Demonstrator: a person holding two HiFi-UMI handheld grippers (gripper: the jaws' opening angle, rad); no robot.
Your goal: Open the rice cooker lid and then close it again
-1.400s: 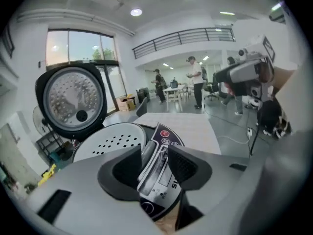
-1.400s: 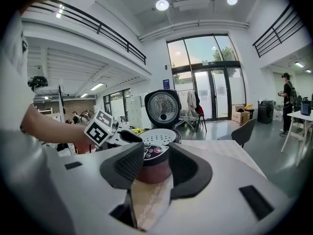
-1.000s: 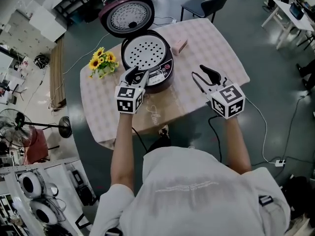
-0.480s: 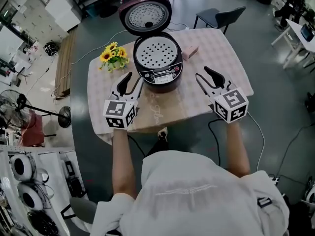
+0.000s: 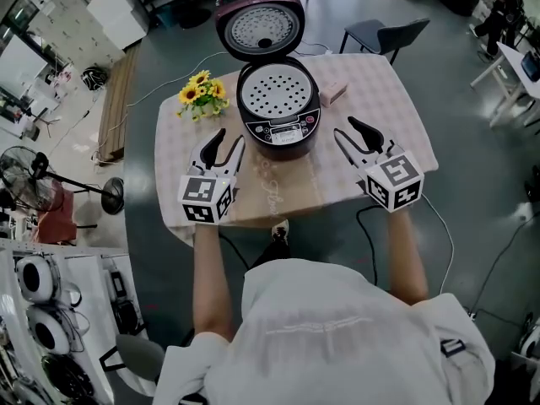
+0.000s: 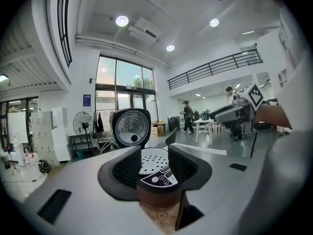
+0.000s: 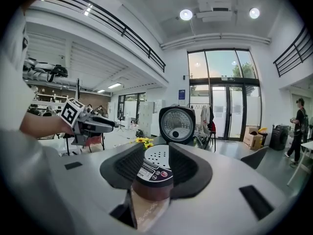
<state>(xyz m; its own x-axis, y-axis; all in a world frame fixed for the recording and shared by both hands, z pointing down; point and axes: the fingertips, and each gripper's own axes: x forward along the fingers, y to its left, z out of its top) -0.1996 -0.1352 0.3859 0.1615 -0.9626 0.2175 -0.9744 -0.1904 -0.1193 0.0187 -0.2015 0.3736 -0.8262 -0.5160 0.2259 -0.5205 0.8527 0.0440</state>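
Observation:
A dark maroon rice cooker (image 5: 279, 116) stands on the table (image 5: 380, 99) with its lid (image 5: 259, 27) swung up and back; a perforated steam tray shows inside. Its control panel (image 5: 288, 129) faces me. My left gripper (image 5: 221, 148) hovers open to the cooker's near left, holding nothing. My right gripper (image 5: 349, 136) hovers open to its near right, also holding nothing. In the left gripper view the cooker (image 6: 154, 173) and raised lid (image 6: 131, 127) sit framed between the jaws. The right gripper view shows the cooker (image 7: 154, 170) and lid (image 7: 177, 125) the same way.
Yellow sunflowers (image 5: 202, 95) lie on the table left of the cooker. A small pink box (image 5: 335, 93) sits to its right. A dark chair (image 5: 384, 35) stands behind the table, a floor fan (image 5: 34, 184) to the left.
My left gripper has drawn back from the cooker's front and away to its left. My right gripper has shifted slightly. The lid stays up.

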